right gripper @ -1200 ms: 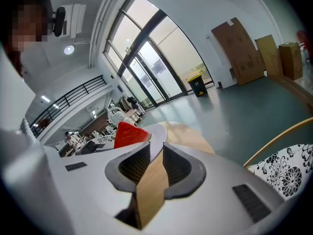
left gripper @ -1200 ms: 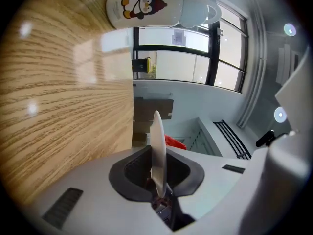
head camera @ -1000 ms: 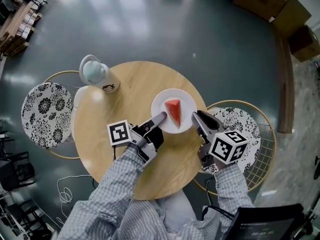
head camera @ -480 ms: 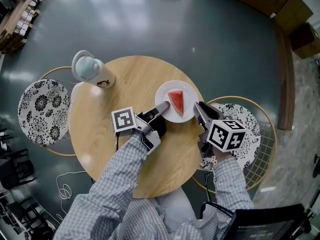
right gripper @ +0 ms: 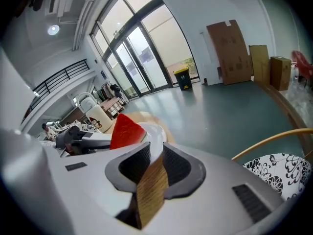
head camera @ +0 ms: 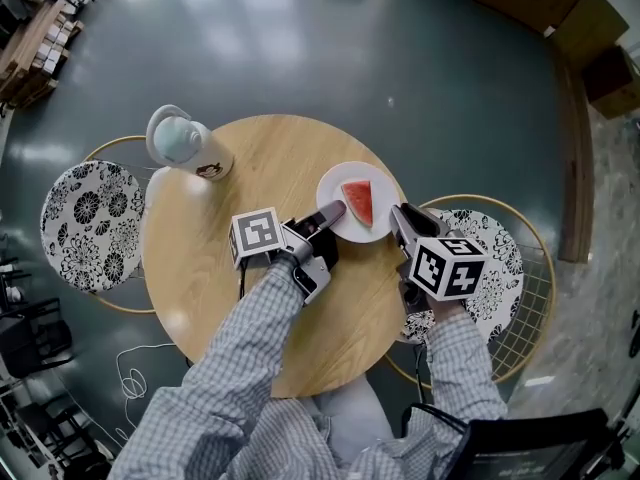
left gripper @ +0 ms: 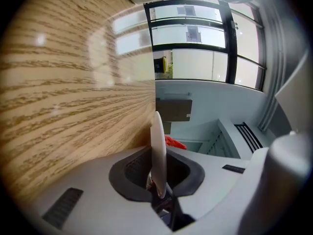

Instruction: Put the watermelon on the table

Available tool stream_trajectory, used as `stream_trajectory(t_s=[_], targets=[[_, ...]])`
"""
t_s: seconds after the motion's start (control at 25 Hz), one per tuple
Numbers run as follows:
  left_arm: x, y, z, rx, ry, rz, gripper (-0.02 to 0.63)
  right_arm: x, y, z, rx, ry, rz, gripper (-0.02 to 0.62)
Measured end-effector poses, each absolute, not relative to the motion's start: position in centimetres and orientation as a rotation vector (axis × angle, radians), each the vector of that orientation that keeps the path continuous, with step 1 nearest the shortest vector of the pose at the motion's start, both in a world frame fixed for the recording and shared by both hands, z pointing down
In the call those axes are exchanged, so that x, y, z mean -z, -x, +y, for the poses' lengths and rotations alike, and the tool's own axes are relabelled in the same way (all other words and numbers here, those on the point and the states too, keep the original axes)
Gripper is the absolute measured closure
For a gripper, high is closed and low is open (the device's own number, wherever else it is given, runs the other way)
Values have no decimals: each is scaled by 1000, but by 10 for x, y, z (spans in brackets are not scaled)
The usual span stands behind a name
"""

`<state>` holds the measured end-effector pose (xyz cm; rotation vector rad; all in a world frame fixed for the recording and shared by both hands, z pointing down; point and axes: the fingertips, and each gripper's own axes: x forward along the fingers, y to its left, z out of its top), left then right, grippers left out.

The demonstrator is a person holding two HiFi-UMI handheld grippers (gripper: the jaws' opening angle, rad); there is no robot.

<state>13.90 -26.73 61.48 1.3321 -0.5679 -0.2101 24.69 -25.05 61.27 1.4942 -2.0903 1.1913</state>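
Round wooden table (head camera: 250,298). White jug (head camera: 190,148) standing near 10 o'clock edge. White plate (head camera: 350,175) at 2 o'clock edge; contact with tabletop unclear.

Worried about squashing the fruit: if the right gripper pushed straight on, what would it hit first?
Probably the watermelon slice: the right gripper is clamped on the plate rim, and the fruit stands just ahead.

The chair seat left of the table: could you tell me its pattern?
Black flowers on white; the chair seat shows best in the head view.
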Motion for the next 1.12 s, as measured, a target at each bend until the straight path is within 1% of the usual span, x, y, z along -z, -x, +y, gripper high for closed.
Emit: stream_trajectory(t_s=[0.12, 0.2, 0.28, 0.4, 0.56, 0.64, 0.84, 0.96, 1.0, 1.12], targets=[[-616, -140, -269, 206, -1328, -574, 569, -609, -250, -249, -1135, -1491, -2096, 511], [-616, -141, -269, 203, -1327, -577, 569, -602, -252, -246, -1019, -1474, -2114, 511], [-616, -141, -269, 202, -1327, -577, 569, -589, -247, -239, -824, -1413, -2145, 511], [-616, -140, -269, 202, -1327, -575, 569, -571, -219, -220, -475, -1213, -2183, 511], [-617, -141, -270, 195, -1328, -576, 569, -573, -185, -193, -29, -932, -2110, 511], [-617, -142, -270, 193, -1329, -577, 569, -578, -174, -190, 134, -852, -2045, 511], [-617, -142, -268, 189, -1327, -577, 569, -589, -157, -190, 379, -729, -1924, 511], [-617, -142, -269, 188, -1330, -573, 569, -594, -156, -194, 470, -702, -1842, 514], [-617, -142, -270, 188, -1333, -570, 569, -594, -157, -194, 476, -705, -1833, 562], [-614, -144, -269, 176, -1371, -550, 569, -595, -157, -194, 448, -709, -1833, 563]])
